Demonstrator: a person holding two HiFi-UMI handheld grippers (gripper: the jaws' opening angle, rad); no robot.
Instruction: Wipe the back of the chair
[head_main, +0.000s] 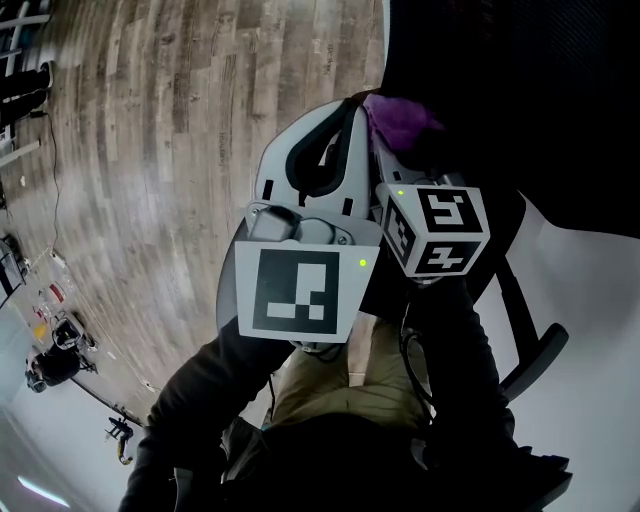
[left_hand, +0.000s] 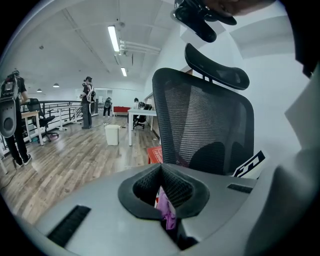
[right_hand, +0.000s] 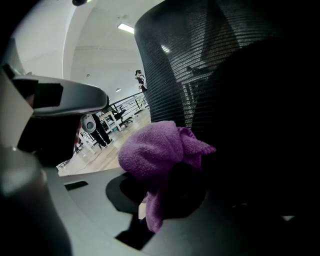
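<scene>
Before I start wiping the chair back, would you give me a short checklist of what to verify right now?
1. Grip: ok, the right gripper is shut on the purple cloth, which bunches out of its jaws.
2. Target: ok, the chair back stands upright just ahead.
3. Contact between cloth and mesh: cannot tell.
4. Free second tool: not ok, the left gripper has its jaws together on a purple scrap; whether it belongs to that cloth, cannot tell.
5. Bystanders: ok, the people stand far across the floor.
</scene>
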